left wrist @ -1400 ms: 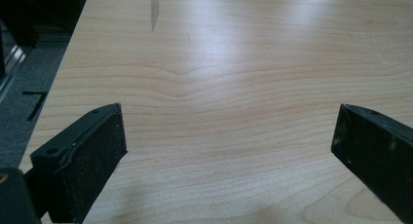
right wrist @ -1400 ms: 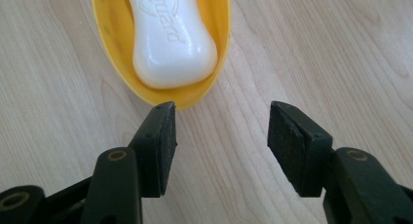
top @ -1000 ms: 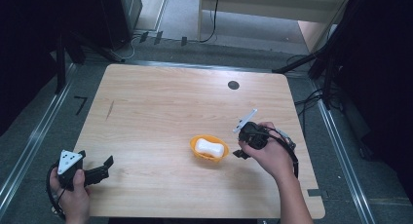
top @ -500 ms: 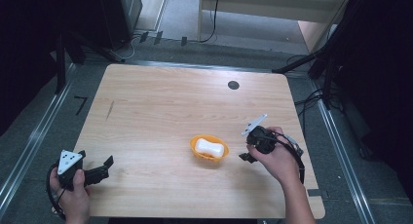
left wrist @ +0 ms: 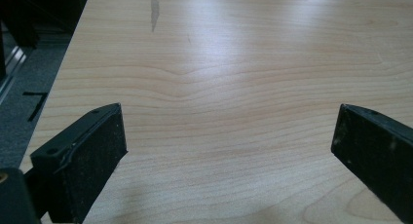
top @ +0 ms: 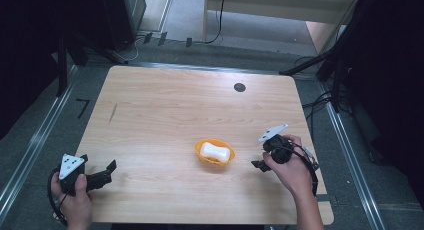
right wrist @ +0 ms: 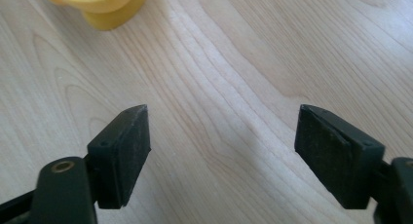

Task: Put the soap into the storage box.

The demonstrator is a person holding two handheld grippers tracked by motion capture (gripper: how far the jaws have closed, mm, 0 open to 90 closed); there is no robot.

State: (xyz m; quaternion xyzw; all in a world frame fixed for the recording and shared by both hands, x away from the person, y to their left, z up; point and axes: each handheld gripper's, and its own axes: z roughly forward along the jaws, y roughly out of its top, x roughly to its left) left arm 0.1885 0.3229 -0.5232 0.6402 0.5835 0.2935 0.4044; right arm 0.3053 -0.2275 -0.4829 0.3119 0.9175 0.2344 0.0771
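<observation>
In the right gripper view we see the right gripper with its two black jaws spread wide and nothing between them, only bare light wood. Its pads are dark and a little scuffed. At the top left of that view stands the foot of the orange bowl, near the jaws but apart from them. In the high view the right gripper is in the person's right hand, near the front right part of the table, just to the right of the bowl and not touching it. A grey three-cornered plate sits on top of it.

The left gripper is also wide open and holds nothing; between its jaws we see only the wood grain. In the high view it lies at the front left corner of the table, in the left hand, well apart from the bowl.

The orange bowl stands a little right of the middle, toward the front edge, and a white soap-like piece lies inside it.

We can read no brand, label or writing on any of these things. On the wood there is a dark streak at the left and a small round dark spot near the far edge. Between either gripper and the bowl the tabletop is free. Around the table we see grey floor with black cables and metal rails.
</observation>
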